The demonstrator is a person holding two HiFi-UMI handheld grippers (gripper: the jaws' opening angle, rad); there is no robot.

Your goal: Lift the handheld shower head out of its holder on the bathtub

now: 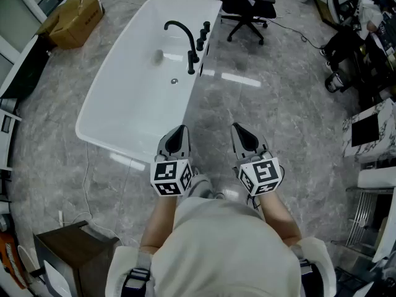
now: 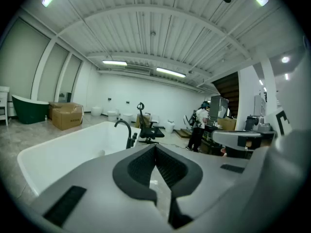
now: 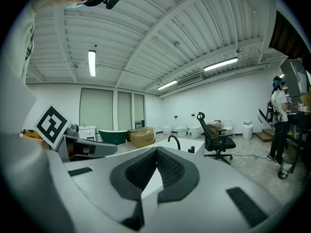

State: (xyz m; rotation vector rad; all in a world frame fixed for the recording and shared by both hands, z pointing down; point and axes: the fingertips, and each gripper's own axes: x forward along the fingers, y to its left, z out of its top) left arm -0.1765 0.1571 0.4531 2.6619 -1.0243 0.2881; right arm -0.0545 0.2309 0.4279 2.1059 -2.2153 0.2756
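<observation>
The white bathtub [image 1: 139,113] lies ahead of me and to the left. On its right rim stands a black arched faucet [image 1: 185,39] beside a short row of black fittings [image 1: 203,34]. The handheld shower head is among them, too small to single out. My left gripper [image 1: 180,129] and right gripper [image 1: 237,127] hover side by side over the floor by the tub's near corner. Both are shut and hold nothing. The left gripper view has its shut jaws [image 2: 155,147] in front of the tub [image 2: 63,149] and faucet [image 2: 124,125]. In the right gripper view, the faucet [image 3: 173,138] lies beyond the closed tips [image 3: 156,149].
A black office chair [image 1: 247,8] stands just beyond the tub's far end. Near the tub's far left lies a cardboard box [image 1: 77,17]. A dark cabinet [image 1: 68,258] is at my near left. Shelves and equipment [image 1: 371,135] line the right side, where a person [image 2: 199,125] stands.
</observation>
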